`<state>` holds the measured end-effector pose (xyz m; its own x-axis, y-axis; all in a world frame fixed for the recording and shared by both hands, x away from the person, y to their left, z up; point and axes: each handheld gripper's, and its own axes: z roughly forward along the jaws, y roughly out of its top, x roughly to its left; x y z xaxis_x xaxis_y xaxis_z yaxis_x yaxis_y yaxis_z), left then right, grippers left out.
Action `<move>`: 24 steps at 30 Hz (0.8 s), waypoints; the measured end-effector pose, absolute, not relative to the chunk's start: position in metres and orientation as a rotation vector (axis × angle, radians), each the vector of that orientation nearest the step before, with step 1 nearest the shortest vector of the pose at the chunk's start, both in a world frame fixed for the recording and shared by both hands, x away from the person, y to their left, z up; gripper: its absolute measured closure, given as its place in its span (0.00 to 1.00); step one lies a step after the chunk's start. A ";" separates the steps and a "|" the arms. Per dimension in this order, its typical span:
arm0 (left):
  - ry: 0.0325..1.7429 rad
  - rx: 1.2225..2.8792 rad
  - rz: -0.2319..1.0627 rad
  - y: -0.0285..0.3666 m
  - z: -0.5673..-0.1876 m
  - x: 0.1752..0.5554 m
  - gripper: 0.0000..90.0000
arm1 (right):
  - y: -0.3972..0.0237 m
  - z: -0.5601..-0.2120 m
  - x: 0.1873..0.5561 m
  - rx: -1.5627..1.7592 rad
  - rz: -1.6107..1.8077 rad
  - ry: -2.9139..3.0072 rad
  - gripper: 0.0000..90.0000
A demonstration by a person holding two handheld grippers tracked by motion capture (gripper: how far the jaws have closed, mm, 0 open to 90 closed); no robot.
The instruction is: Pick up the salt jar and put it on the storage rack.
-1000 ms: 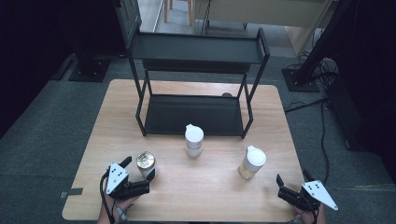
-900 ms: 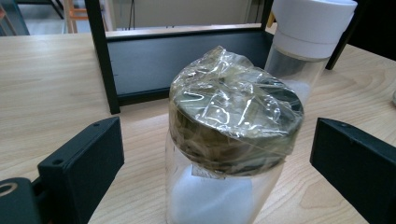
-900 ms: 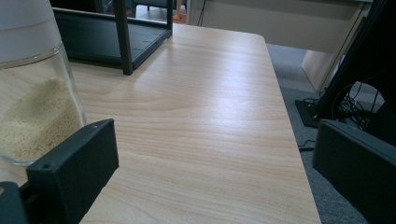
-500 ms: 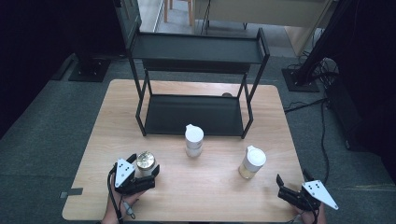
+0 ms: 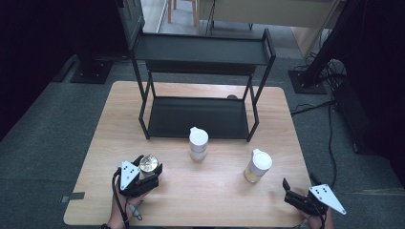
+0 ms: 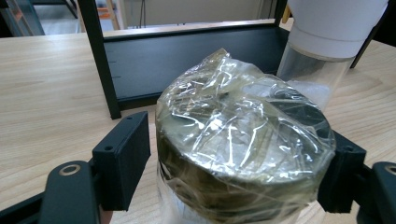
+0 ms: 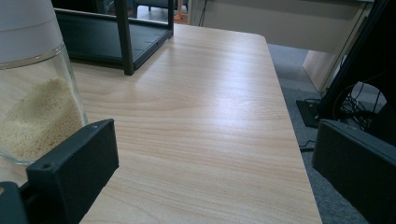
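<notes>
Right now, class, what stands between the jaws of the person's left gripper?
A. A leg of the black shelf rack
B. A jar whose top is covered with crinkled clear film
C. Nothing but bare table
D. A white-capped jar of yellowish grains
B: in the left gripper view the film-covered jar stands between the two black jaws of the left gripper, which have just been closing on it; the grain jar stands apart, near the right gripper.

Even overhead light brightens the wooden table [image 5: 200,191] while the surrounding floor falls into deep shadow; glare streaks the plastic-wrapped jar [image 6: 243,140], and the near black jaws blur softly in both gripper views.
</notes>
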<state>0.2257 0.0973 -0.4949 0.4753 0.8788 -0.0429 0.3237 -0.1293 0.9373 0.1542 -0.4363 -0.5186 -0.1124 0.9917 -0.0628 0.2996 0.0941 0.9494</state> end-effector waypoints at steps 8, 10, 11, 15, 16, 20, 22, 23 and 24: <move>1.050 1.700 0.687 0.094 -0.492 0.227 0.35 | -0.436 -0.519 0.154 1.321 1.061 1.549 0.00; 1.050 1.702 0.690 0.094 -0.492 0.227 0.35 | -0.437 -0.519 0.154 1.321 1.061 1.549 0.00; 1.050 1.705 0.690 0.093 -0.492 0.228 0.35 | -0.437 -0.519 0.154 1.320 1.061 1.549 0.00; 1.060 1.703 0.683 0.092 -0.491 0.229 0.35 | -0.437 -0.519 0.154 1.319 1.062 1.548 0.00; 1.060 1.703 0.683 0.092 -0.491 0.229 0.35 | -0.437 -0.519 0.154 1.320 1.061 1.549 0.00; 1.061 1.694 0.684 0.089 -0.489 0.232 0.35 | -0.436 -0.519 0.154 1.319 1.061 1.548 0.00; 1.060 1.698 0.679 0.088 -0.488 0.234 0.35 | -0.436 -0.519 0.154 1.320 1.060 1.548 0.00; 1.060 1.698 0.679 0.088 -0.488 0.234 0.35 | -0.436 -0.519 0.154 1.320 1.059 1.548 0.00; 1.059 1.702 0.674 0.086 -0.487 0.235 0.35 | -0.436 -0.519 0.154 1.319 1.059 1.549 0.00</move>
